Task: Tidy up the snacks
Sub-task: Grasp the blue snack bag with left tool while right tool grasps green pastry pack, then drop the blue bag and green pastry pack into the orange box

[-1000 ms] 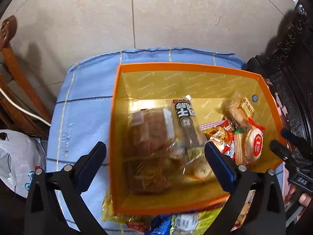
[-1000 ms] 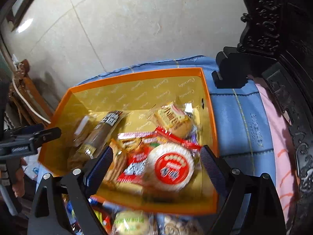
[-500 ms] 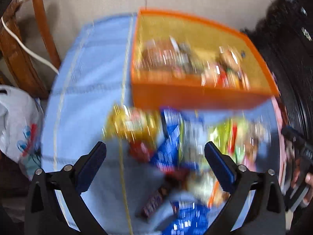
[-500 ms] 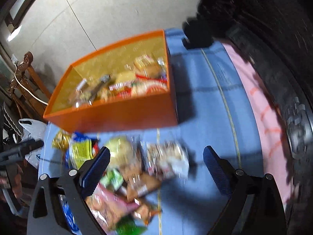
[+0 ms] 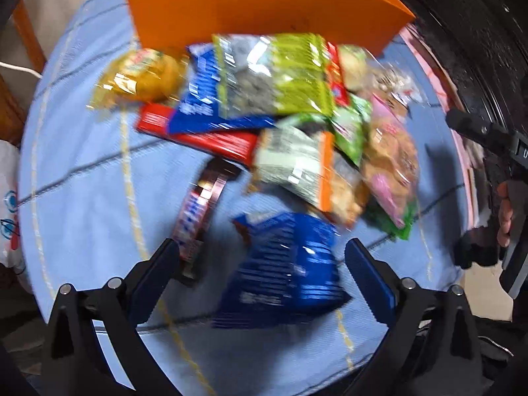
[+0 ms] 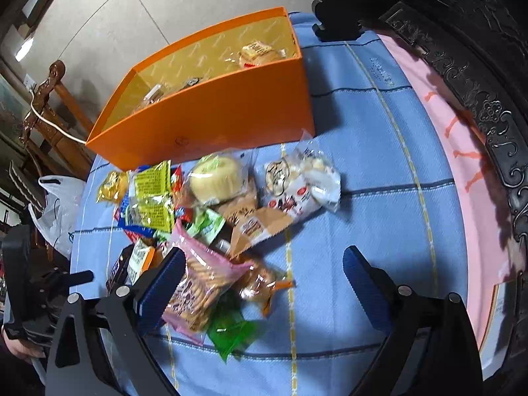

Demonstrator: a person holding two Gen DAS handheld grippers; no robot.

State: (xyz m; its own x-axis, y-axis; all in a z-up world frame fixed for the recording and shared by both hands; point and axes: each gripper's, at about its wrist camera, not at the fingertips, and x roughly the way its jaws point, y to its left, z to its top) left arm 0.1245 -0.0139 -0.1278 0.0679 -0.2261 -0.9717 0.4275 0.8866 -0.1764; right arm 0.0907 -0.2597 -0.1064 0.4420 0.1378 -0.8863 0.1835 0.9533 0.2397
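Observation:
An orange box [image 6: 211, 112] with several snacks inside stands on a blue cloth; it also shows in the left wrist view [image 5: 264, 3]. A heap of loose snack packets lies in front of it. My left gripper [image 5: 264, 264] is open and empty, low over a blue packet [image 5: 283, 264], with a chocolate bar [image 5: 198, 214] by its left finger. My right gripper [image 6: 264, 277] is open and empty, above a pink biscuit packet [image 6: 198, 290] and a green wrapper [image 6: 231, 330]. A round cake packet [image 6: 214, 181] and a white packet [image 6: 297, 184] lie near the box.
The blue cloth [image 6: 379, 165] covers the seat. A dark carved wooden back [image 6: 478, 82] and a pink cloth [image 6: 462, 165] run along the right. A wooden chair [image 6: 49, 115] and a white plastic bag [image 6: 56, 211] are at the left.
Both grippers pulled back from over the box and came down towards the loose snack heap. The left one now hangs over the blue packet. Both stay open.

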